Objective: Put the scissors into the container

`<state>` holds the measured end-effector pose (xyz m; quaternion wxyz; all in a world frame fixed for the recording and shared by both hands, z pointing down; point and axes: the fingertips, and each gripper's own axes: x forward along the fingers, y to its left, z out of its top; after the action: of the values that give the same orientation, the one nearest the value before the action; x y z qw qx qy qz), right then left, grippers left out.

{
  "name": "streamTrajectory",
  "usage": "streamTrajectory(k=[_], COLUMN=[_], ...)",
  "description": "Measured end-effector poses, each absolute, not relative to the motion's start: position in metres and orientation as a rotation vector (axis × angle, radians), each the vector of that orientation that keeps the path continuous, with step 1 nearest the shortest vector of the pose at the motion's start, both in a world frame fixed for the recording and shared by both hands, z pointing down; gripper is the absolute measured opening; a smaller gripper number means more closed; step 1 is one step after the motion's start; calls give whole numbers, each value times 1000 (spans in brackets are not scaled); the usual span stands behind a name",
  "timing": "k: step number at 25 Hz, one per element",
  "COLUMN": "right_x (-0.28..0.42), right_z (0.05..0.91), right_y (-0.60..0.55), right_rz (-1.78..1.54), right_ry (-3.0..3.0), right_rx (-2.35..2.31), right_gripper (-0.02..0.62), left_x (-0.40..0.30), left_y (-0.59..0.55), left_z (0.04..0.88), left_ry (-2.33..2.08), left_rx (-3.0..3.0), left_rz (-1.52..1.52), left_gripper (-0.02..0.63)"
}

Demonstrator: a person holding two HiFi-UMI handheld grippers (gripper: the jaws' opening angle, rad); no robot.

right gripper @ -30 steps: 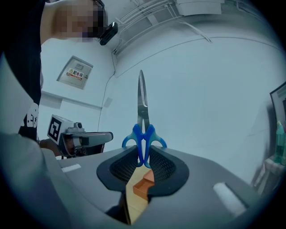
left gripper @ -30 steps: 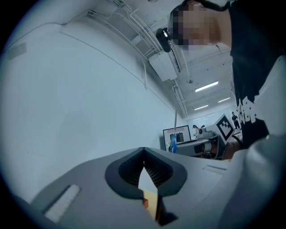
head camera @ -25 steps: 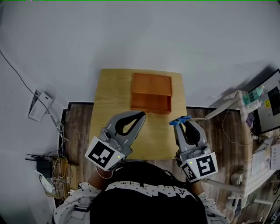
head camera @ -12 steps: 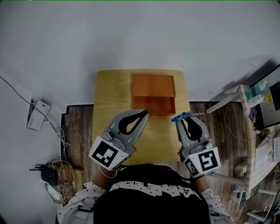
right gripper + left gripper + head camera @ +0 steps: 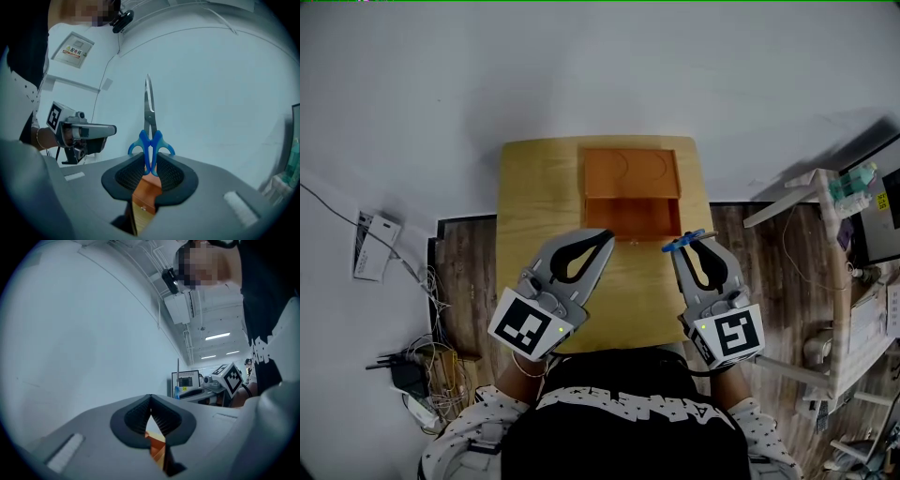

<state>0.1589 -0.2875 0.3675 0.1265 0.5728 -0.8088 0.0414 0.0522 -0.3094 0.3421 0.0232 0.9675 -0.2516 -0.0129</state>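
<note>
An orange container [image 5: 630,173] stands at the back of the small wooden table [image 5: 534,206]; its nearer part is a darker open compartment. My right gripper [image 5: 689,242] hovers just off its front right corner, shut on the blue handles of the scissors [image 5: 682,243]. In the right gripper view the scissors [image 5: 151,143] stand upright between the pads, blades closed and pointing up, with the container [image 5: 145,194] showing below. My left gripper [image 5: 605,235] is shut and holds nothing, its tips near the container's front left. Through its jaws a sliver of the container [image 5: 155,446] shows.
Cables and a power strip [image 5: 403,375] lie on the floor at the left. A white rack [image 5: 820,202] and a monitor [image 5: 886,202] stand at the right. Behind the table is a pale wall. The person's torso fills the bottom of the head view.
Both grippers have moved forward and a little down toward the container. The scissors now sit closer to its front right corner. Neither grip has changed.
</note>
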Motion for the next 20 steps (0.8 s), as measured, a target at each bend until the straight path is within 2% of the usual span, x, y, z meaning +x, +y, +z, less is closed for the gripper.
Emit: streamTrajectory(k=[20], right_x=[160], right_z=[445], right_y=[-341], right_rz=[192], right_ry=[-2324], right_rx=[1375], right_gripper=[94], left_x=[34], left_y=[-341], left_z=[356], left_ry=[-994], left_rx=[2918], left_rz=[14], left_gripper=[0])
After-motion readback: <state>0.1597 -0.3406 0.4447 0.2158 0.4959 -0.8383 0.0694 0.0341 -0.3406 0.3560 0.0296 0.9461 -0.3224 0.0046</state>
